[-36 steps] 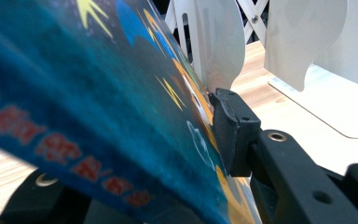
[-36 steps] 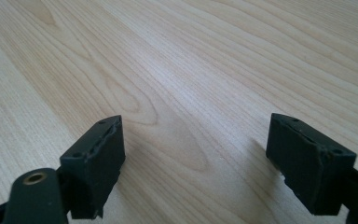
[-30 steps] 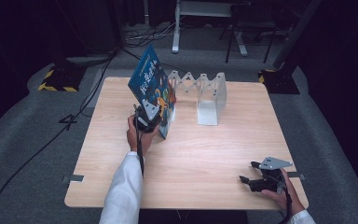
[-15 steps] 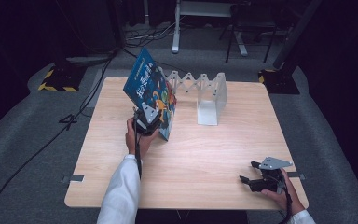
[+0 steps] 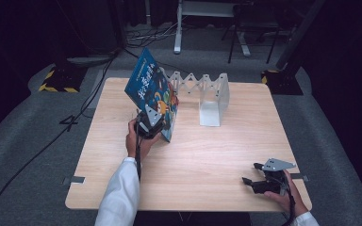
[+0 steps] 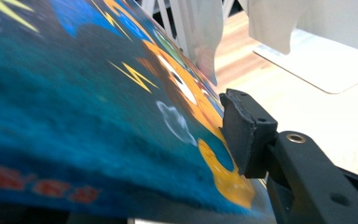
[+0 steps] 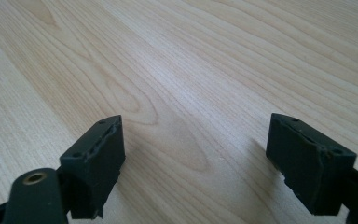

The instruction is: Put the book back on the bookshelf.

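Observation:
A blue picture book (image 5: 150, 87) stands on its lower edge on the table, leaning left, away from the metal book rack (image 5: 208, 92). My left gripper (image 5: 153, 123) is at the book's lower corner with the book between its jaws. The jaws have just been opening, and they now stand wider than the thin book, which is blurred in the left gripper view. There the cover (image 6: 98, 116) runs past one black pad (image 6: 244, 133), and the other jaw is hidden behind the book. My right gripper (image 5: 250, 173) rests near the front right corner, open, with bare wood between its jaws (image 7: 196, 158).
The folding rack with its white end plate (image 6: 326, 60) stands at the back middle of the wooden table (image 5: 217, 150). Dark floor with cables and stand legs surrounds the table. A person's white sleeve (image 5: 120, 193) comes in at the front left.
The book's top has tipped further to the left, away from the rack. Both hands have stayed where they were.

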Action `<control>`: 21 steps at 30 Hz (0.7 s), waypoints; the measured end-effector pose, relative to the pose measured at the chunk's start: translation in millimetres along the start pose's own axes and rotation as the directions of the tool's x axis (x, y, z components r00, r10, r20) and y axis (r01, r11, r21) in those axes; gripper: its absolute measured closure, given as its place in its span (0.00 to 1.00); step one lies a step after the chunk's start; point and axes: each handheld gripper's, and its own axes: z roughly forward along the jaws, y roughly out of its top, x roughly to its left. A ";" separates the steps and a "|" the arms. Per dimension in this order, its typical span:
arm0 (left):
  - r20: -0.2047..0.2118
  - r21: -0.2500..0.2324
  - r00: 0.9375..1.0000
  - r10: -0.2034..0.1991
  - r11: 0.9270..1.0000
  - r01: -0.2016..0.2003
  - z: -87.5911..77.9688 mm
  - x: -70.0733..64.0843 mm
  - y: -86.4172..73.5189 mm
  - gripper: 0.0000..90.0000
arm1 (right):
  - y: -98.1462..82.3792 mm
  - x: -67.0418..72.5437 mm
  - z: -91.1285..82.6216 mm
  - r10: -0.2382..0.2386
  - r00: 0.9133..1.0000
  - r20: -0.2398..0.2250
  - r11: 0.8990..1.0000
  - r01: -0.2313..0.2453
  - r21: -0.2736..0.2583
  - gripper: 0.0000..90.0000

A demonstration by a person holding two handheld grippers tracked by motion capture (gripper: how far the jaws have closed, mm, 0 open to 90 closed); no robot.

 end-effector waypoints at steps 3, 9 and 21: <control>0.006 0.003 1.000 0.017 1.000 -0.017 -0.7 -1.6 -1.5 0.62 | 0.0 0.0 0.0 0.000 1.000 0.000 1.000 0.000 0.000 0.22; 0.016 0.012 1.000 0.026 1.000 -0.026 -2.2 -0.9 -1.6 0.61 | 0.0 0.0 0.0 0.000 1.000 0.000 1.000 0.000 0.000 0.22; 0.043 0.028 0.998 0.051 0.998 -0.052 -8.9 -0.5 -1.3 0.56 | 0.0 0.0 0.0 0.000 1.000 0.000 1.000 0.000 0.000 0.22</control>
